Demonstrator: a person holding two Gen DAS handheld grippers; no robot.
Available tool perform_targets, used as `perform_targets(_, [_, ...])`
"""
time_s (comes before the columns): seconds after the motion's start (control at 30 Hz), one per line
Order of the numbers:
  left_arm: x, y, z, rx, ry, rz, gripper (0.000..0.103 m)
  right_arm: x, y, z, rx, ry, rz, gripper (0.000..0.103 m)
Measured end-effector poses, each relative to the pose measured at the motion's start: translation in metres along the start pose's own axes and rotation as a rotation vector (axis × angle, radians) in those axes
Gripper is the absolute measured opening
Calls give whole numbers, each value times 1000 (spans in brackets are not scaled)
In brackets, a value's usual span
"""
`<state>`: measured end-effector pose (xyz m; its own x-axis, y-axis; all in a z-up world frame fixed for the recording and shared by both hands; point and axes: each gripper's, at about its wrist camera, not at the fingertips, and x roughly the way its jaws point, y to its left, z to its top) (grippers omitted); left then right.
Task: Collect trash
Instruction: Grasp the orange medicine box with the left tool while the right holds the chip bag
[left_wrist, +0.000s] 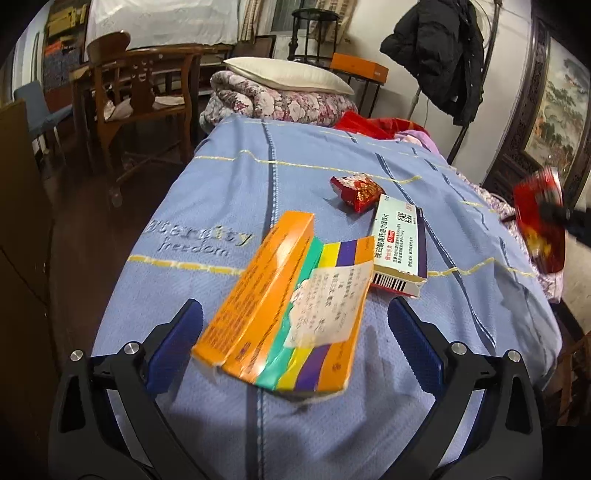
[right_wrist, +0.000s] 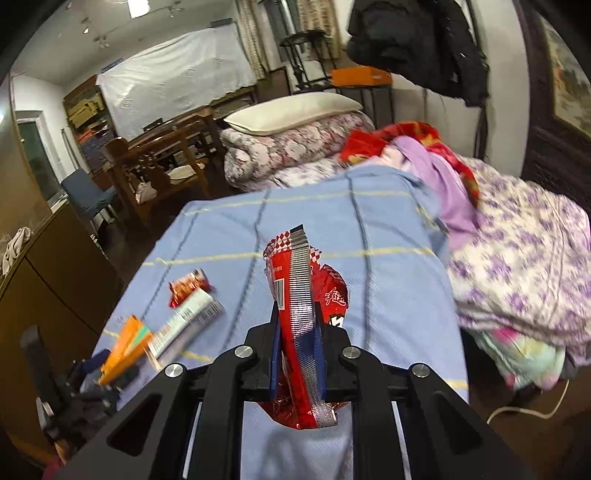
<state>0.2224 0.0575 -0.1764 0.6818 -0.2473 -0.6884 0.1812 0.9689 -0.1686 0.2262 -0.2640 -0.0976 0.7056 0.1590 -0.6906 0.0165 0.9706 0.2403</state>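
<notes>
While its lower end hangs hidden behind the fingers, the red snack wrapper (right_wrist: 306, 295) stands clenched in the right gripper (right_wrist: 298, 332) above the blue bedspread (right_wrist: 388, 266). Left, the orange box (left_wrist: 280, 306) lies between the left gripper's (left_wrist: 295, 314) released fingers, white box (left_wrist: 400, 243) and crumpled red wrapper (left_wrist: 356, 192) beyond.

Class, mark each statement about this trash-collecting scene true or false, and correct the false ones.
1. The right gripper is clamped on a red snack wrapper. True.
2. The left gripper is shut on the orange box. False: its jaws stand open on either side of the box.
3. The white medicine box lies on the blue bedspread. True.
4. The crumpled red packet lies on the pillow. False: it lies on the bedspread by the white medicine box.
</notes>
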Motion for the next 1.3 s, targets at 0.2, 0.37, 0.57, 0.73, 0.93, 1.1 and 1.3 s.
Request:
perform_targets(0.2, [-1, 13, 6, -29, 31, -22, 96, -1, -20, -18, 53, 26, 22, 16])
perform_targets(0.37, [7, 17, 17, -45, 64, -47, 96, 13, -24, -24, 62, 61, 47, 17])
perform_targets(0.57, [9, 9, 18, -37, 59, -71, 76, 26, -24, -31, 82, 109, 76, 27])
perform_targets(0.73, [-1, -1, 14, -7, 47, -59, 67, 32, -26, -40, 96, 120, 79, 29])
perform_targets(0.93, [-29, -10, 19, -16, 16, -96, 65, 13, -26, -39, 99, 62, 108, 17])
perform_targets(1.1, [-52, -29, 27, 3, -13, -140, 65, -20, -29, -35, 101, -4, 119, 17])
perform_targets(1.3, [-70, -65, 27, 42, -8, -222, 65, -61, -44, -40, 108, -63, 114, 17])
